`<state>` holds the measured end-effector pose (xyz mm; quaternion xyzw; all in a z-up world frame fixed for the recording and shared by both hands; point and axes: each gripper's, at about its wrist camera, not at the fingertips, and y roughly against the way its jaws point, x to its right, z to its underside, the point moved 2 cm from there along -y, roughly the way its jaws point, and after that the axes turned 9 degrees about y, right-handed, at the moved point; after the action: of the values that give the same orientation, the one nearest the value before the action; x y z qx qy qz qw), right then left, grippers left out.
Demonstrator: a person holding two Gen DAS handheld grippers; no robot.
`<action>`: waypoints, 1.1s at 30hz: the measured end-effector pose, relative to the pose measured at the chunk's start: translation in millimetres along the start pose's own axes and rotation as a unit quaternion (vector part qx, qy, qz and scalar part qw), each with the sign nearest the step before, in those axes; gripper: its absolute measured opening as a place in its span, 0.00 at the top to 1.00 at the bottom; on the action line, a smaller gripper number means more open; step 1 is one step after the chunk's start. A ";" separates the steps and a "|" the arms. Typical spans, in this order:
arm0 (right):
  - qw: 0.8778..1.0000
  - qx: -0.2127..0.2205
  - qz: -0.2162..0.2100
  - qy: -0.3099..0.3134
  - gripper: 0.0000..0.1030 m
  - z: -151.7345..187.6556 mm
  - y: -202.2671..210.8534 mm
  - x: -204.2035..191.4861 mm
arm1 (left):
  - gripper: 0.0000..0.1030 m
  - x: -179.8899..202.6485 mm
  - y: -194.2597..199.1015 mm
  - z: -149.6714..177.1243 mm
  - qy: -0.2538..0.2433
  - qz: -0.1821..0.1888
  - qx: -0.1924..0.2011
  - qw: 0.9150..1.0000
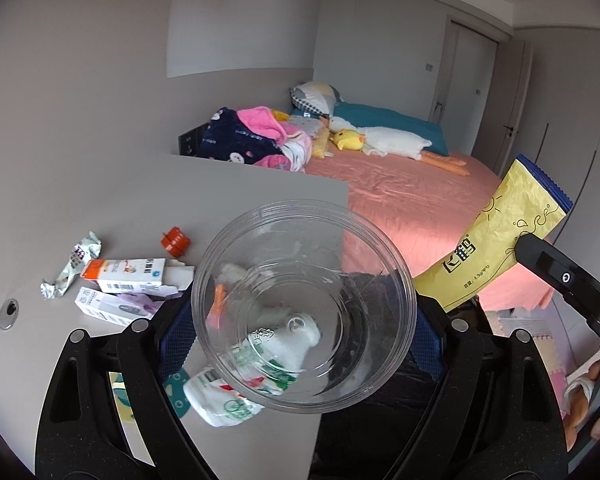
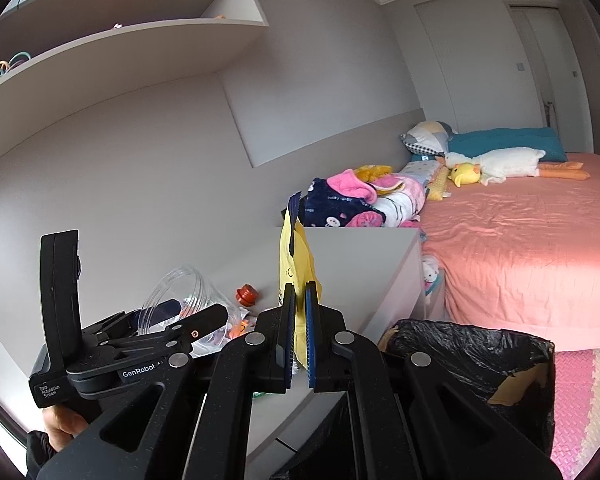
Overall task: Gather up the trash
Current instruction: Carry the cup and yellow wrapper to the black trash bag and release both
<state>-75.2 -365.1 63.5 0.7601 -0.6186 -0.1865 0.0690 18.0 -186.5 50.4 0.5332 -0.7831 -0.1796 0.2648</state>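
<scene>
Clear plastic cup (image 1: pixel 303 308) fills wide left jaws; right jaws pinch yellow packet (image 2: pixel 296 276).

Your grey desk (image 1: pixel 236 184) has a crumpled wrapper (image 1: pixel 74 268), two small cartons (image 1: pixel 136 276) and an orange cap (image 1: pixel 175 241) at the frame's lower left. The pink bed (image 1: pixel 412 200), upper right, holds plush toys (image 1: pixel 380 140).

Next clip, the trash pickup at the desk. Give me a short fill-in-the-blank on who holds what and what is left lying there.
1. The left gripper holds a clear plastic ____.
2. The right gripper is shut on a ____ packet with a blue top edge.
3. The small red cap lies on the ____.
4. The bin beside the desk has a ____ liner.

Missing words: cup; yellow; desk; black
</scene>
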 end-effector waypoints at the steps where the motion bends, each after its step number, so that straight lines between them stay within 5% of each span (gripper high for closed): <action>1: 1.000 0.001 0.005 -0.003 0.94 0.8 3.2 5.8 | 0.18 5.9 -2.0 0.7 -0.004 0.005 -0.002 1.000; 16: 0.996 -0.015 0.071 -0.057 0.94 12.6 29.4 79.7 | 0.15 83.0 -41.4 19.0 -0.060 0.080 -0.065 0.993; 17: 0.994 -0.015 0.077 -0.070 0.82 15.3 29.6 85.7 | 0.10 87.5 -46.3 21.7 -0.067 0.078 -0.071 0.992; 18: 0.993 -0.013 0.085 -0.080 0.46 18.8 32.0 90.9 | 0.05 89.9 -48.0 24.0 -0.072 0.075 -0.066 0.992; 20: 0.990 -0.002 0.106 -0.087 0.18 22.4 35.9 97.3 | 0.05 93.4 -52.0 29.2 -0.083 0.071 -0.068 0.992; 33: 0.991 -0.016 0.101 -0.085 0.16 28.7 21.4 93.0 | 0.05 65.9 -53.5 33.3 -0.064 0.051 -0.076 0.994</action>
<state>-90.1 -456.2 25.8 0.6735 -0.6930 -0.2529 0.0469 18.2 -267.5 8.6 0.4584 -0.8088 -0.2582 0.2630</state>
